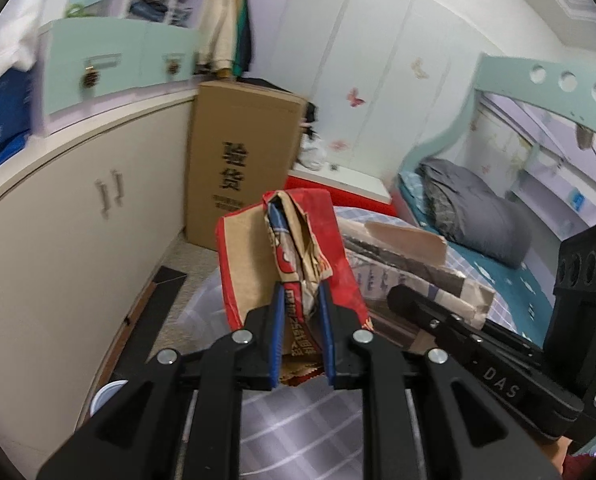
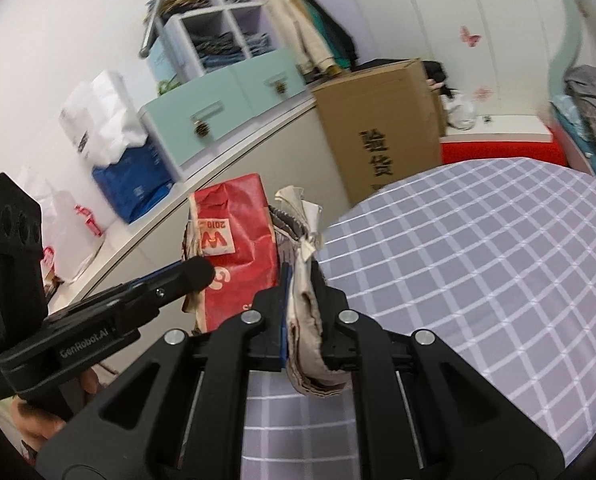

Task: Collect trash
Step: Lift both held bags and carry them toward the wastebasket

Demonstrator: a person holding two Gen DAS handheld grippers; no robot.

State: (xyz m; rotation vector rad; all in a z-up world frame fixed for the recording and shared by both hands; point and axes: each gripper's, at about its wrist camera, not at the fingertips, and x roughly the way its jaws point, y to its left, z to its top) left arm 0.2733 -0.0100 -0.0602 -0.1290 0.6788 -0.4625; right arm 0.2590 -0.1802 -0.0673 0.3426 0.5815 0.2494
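left gripper [image 1: 301, 292]: jaws clamped | right gripper [image 2: 303, 276]: jaws clamped (both angled downward)

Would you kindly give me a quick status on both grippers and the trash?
Left gripper shut on red paper bag. Right gripper shut on grey-beige paper bag. Both bags held up side by side above checked cloth. Nothing blocking.

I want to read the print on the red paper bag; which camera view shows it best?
The left wrist view: the red paper bag stands centre frame, clamped in the left tongs, crumpled opening and printed flank both visible. The right wrist view shows only one flat red side, partly hidden behind the left tongs.
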